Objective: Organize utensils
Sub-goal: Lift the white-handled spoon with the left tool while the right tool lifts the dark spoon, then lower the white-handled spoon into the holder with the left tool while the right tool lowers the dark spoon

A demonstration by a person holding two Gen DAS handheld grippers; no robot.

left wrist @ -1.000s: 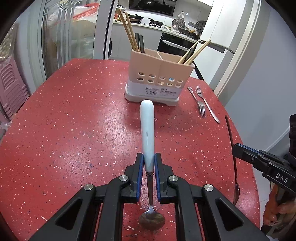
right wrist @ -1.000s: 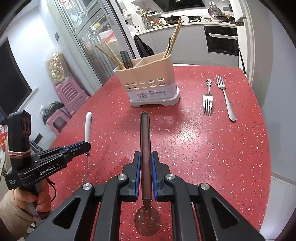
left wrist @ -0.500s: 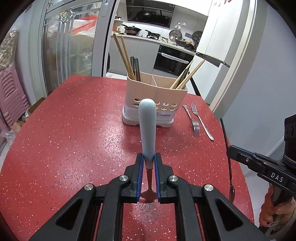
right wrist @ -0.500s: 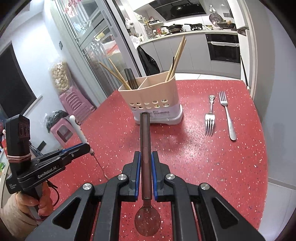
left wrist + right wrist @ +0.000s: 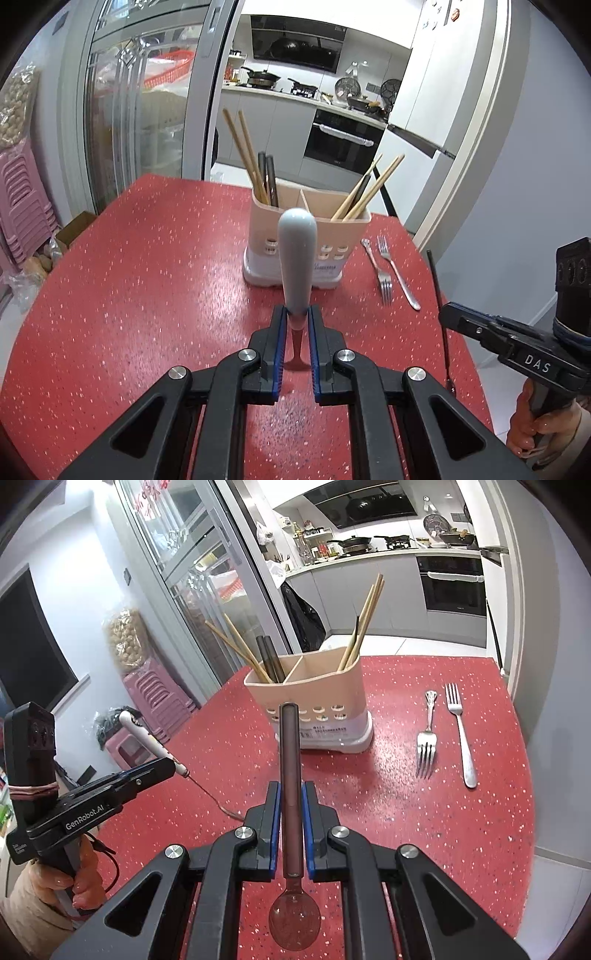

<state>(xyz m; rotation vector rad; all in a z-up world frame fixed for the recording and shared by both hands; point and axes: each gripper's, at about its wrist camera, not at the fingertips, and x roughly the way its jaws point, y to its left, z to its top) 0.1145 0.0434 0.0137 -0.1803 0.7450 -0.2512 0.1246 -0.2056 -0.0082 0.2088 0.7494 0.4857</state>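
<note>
Both grippers are clamped on spoons, the left gripper (image 5: 297, 325) on a pale-handled spoon (image 5: 297, 254) and the right gripper (image 5: 291, 805) on a dark spoon (image 5: 290, 768), short of the holder (image 5: 317, 698) (chopsticks (image 5: 364, 620) already lean inside), so either handle could snag those sticks or miss its compartment.

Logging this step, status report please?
Left gripper shut on white-handled spoon. Right gripper shut on dark spoon. Holder ahead, path open; two forks tabled.

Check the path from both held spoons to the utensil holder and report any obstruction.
Nothing visible blocks it: bare red table lies between the white-handled spoon, the dark spoon and the holder. The two forks lie off to the right.
</note>
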